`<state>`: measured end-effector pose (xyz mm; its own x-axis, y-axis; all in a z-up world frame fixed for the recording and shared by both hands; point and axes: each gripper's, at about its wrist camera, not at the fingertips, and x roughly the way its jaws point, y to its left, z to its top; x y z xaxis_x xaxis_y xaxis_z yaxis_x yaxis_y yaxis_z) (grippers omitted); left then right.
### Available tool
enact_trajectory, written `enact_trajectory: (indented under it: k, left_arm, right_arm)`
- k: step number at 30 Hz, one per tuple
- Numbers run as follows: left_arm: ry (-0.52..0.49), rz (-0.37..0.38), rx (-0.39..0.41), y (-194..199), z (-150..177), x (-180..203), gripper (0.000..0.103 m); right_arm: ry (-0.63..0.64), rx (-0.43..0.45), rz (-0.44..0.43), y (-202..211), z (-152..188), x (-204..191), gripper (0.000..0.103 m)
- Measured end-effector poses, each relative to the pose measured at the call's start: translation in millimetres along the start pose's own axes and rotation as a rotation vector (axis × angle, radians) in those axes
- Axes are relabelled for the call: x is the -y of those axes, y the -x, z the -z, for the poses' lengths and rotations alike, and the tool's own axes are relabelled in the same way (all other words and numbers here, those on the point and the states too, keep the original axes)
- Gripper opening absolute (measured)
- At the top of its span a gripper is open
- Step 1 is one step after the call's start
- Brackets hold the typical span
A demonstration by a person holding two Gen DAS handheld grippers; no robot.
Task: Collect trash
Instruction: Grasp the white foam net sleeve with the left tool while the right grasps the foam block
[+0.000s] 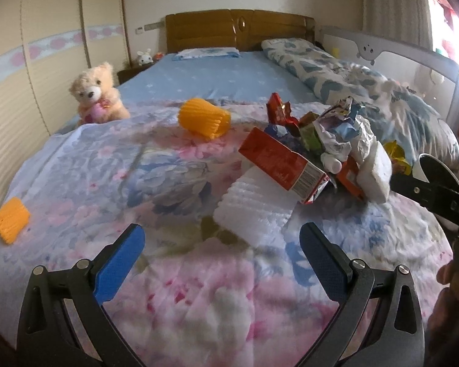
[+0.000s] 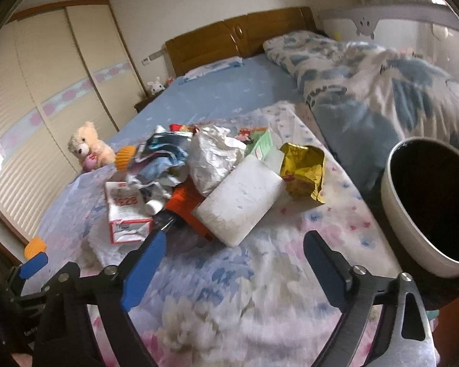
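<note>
Bedroom, floral quilt [image 1: 199, 290]. Both the left gripper [image 1: 222, 244] and right gripper [image 2: 234, 249] are spread wide, holding nothing. Just ahead sits the trash pile [image 2: 205, 171]; the white foam block [image 2: 240, 202] looks light and stiff (crumbly?), so I'd pinch across its 2 flat faces.

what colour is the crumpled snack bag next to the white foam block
Gold, with a bit of red print: the snack bag beside the foam block shows best in the right wrist view.
</note>
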<state>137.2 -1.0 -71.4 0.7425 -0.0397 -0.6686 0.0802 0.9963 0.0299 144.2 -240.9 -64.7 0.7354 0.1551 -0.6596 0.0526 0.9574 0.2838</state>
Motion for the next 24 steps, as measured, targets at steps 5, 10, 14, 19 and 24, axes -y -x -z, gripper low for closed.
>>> enact_trajectory:
  k: [5,10,14,19,24]
  left_arm:
    - [-0.02,0.013,-0.04,-19,-2,7,0.096]
    - [-0.023,0.048,-0.089,-34,-2,10,0.057]
    - [-0.02,0.073,-0.107,-34,2,10,0.015]
    - [-0.021,0.071,-0.068,-17,11,8,0.006]
    - [0.015,0.063,-0.047,4,20,0,0.005]
  right_arm:
    - [-0.065,-0.051,-0.026,-23,-8,9,0.089]
    - [-0.099,-0.087,-0.053,-40,-12,11,0.078]
    - [-0.115,-0.134,-0.098,-49,-7,11,0.052]
    - [-0.084,-0.106,-0.121,-36,-1,6,0.048]
    - [-0.066,-0.091,-0.144,-16,7,4,0.048]
